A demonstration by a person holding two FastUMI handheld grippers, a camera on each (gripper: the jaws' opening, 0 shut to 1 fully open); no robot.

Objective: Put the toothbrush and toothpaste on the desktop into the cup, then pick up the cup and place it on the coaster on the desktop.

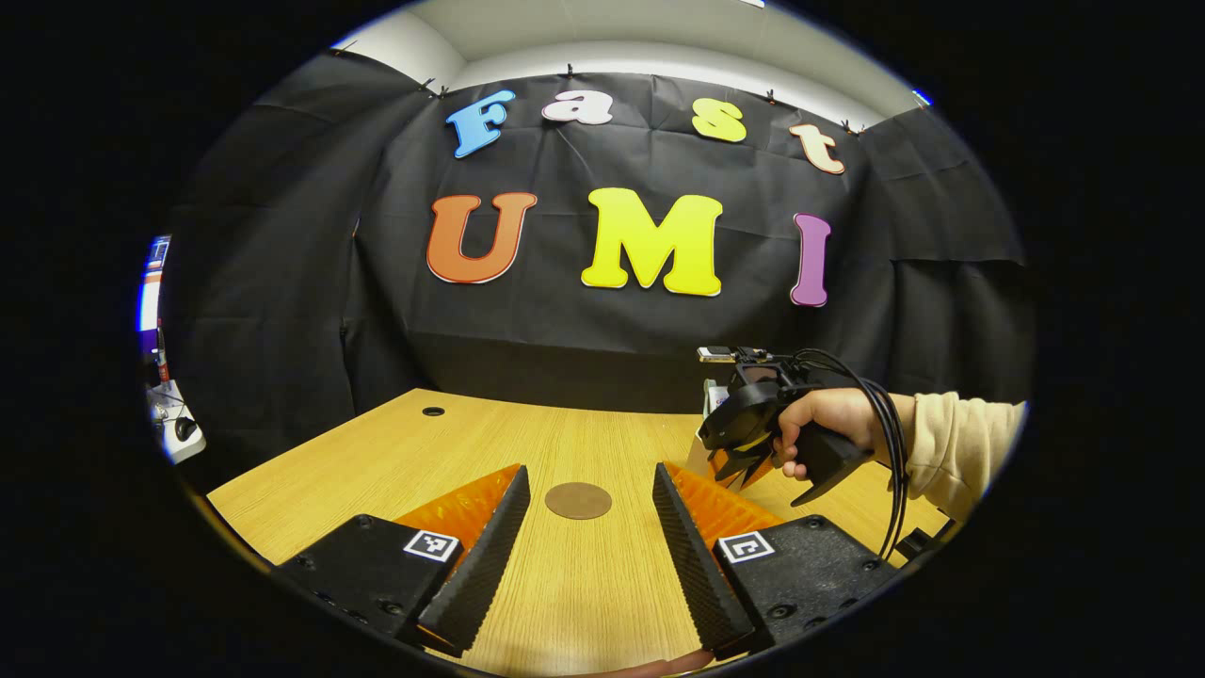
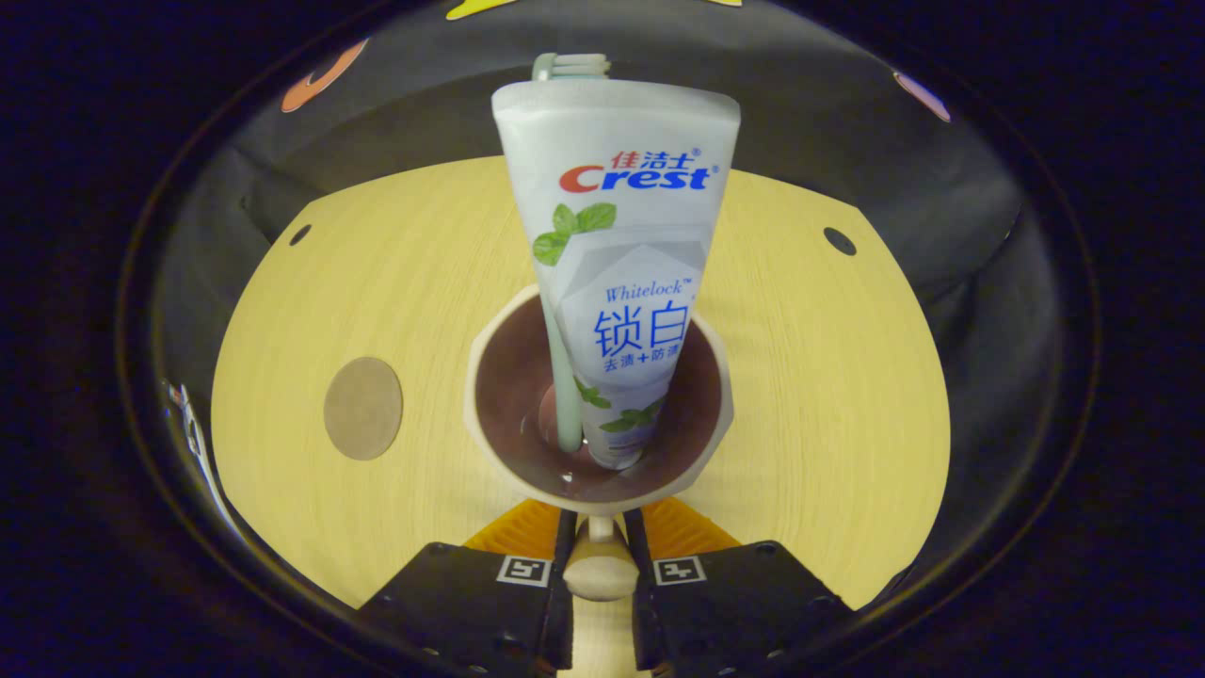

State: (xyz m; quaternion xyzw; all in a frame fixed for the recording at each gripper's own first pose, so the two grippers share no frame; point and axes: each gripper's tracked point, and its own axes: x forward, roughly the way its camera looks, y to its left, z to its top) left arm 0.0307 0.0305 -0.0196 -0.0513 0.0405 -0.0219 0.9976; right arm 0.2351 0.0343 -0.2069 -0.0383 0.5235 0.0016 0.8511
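In the right gripper view a beige cup point(image 2: 491, 443) with a brown inside stands just ahead of my fingers. A white toothpaste tube point(image 2: 617, 235) stands upright in it, beside a pale green toothbrush point(image 2: 563, 377). My right gripper point(image 2: 600, 532) is shut on the cup's handle point(image 2: 600, 570). The round brown coaster point(image 2: 362, 408) lies on the desk to the cup's left. In the left gripper view the coaster point(image 1: 578, 500) lies ahead between the fingers of my open left gripper point(image 1: 590, 468). A hand holds the right gripper point(image 1: 744, 443) at the right. Whether the cup rests on the desk is unclear.
The light wooden desk point(image 2: 810, 395) has small dark cable holes point(image 2: 840, 241) near its far corners, one showing in the left gripper view point(image 1: 433, 411). A beige sleeve point(image 1: 960, 447) reaches in from the right. Black cloth walls the booth behind the desk.
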